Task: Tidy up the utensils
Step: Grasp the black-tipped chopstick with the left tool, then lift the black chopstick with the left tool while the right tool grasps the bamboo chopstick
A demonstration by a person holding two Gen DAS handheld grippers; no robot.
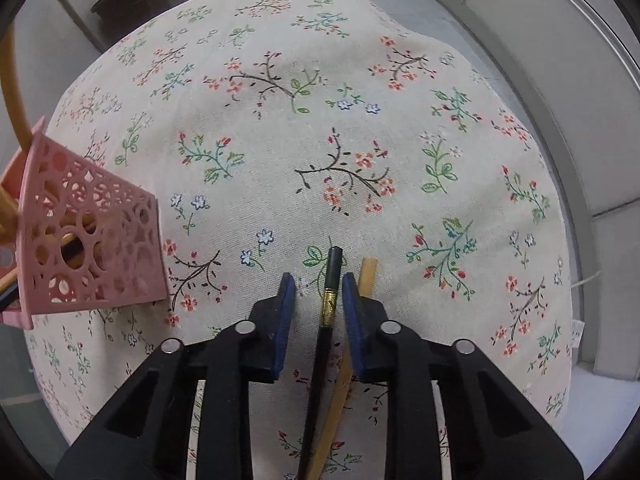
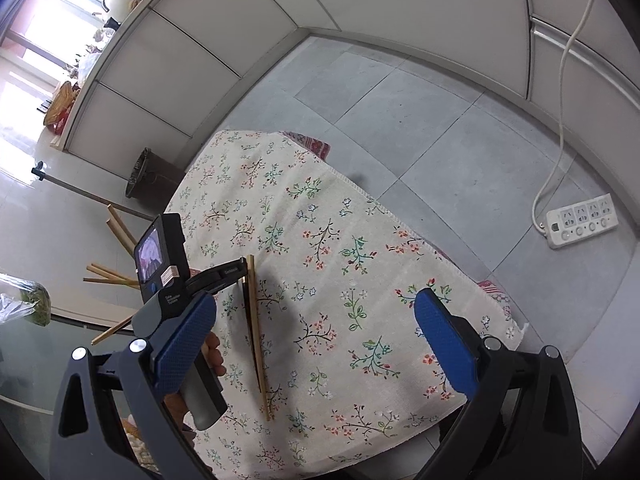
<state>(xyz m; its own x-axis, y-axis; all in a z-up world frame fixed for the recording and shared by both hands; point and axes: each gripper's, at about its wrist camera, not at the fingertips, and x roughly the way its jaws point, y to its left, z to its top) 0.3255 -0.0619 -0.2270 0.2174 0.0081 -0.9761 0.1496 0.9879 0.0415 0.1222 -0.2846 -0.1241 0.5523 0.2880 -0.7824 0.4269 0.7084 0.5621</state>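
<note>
A black chopstick (image 1: 325,320) with a gold band lies on the floral cloth, between the blue pads of my left gripper (image 1: 319,285), which is open around it without touching. A bamboo chopstick (image 1: 366,274) lies just right of it, passing under the right finger. Both chopsticks show in the right wrist view, black chopstick (image 2: 249,316) beside bamboo chopstick (image 2: 258,340), with the left gripper body (image 2: 176,288) over their far ends. A pink perforated holder (image 1: 92,240) with utensils in it stands at the left. My right gripper (image 2: 316,344) is open and empty above the table.
The floral tablecloth (image 2: 340,260) covers a small table. A power strip (image 2: 580,220) with its cord lies on the grey floor to the right. A dark bin (image 2: 146,174) and wooden sticks (image 2: 116,228) are on the floor at the left.
</note>
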